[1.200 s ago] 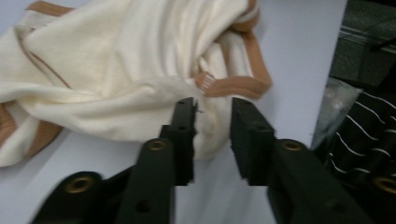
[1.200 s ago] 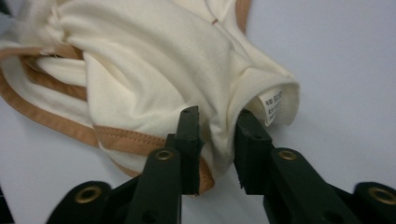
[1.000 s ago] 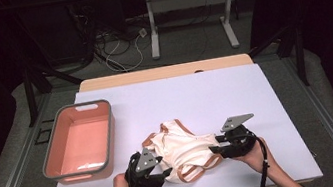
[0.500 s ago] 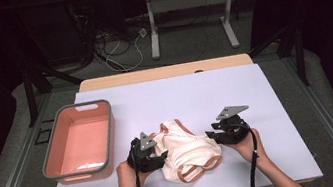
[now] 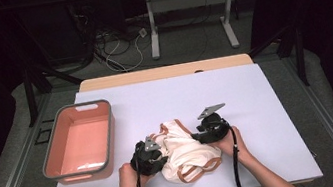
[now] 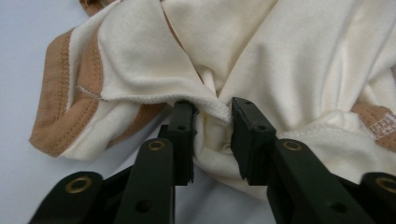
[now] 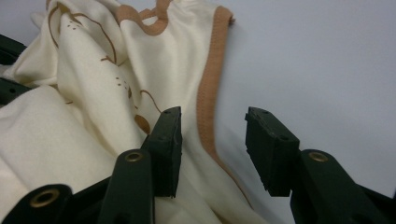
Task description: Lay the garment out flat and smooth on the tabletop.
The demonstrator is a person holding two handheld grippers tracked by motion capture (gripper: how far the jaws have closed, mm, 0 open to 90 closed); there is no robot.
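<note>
Two grippers work one garment (image 5: 183, 146), a cream piece with tan trim that lies bunched on the near middle of the table (image 5: 268, 108), well apart from the pink bin (image 5: 81, 142) at its left. Left gripper (image 6: 212, 109): jaws have just been closing and now pinch a gathered fold of cream hem between them; the grip looks narrow, near the fold's edge. Right gripper (image 7: 212, 135): jaws stand partly open over the tan-trimmed edge, one jaw lying on the cloth, the other over bare table, nothing clamped. Judgement: the step in hand is securing the second hold. The right gripper should slide further onto the trim before closing, so both layers sit deep between the jaws; the left should keep its pinch steady meanwhile, since a shallow bite could slip once the cloth is lifted or spread.
</note>
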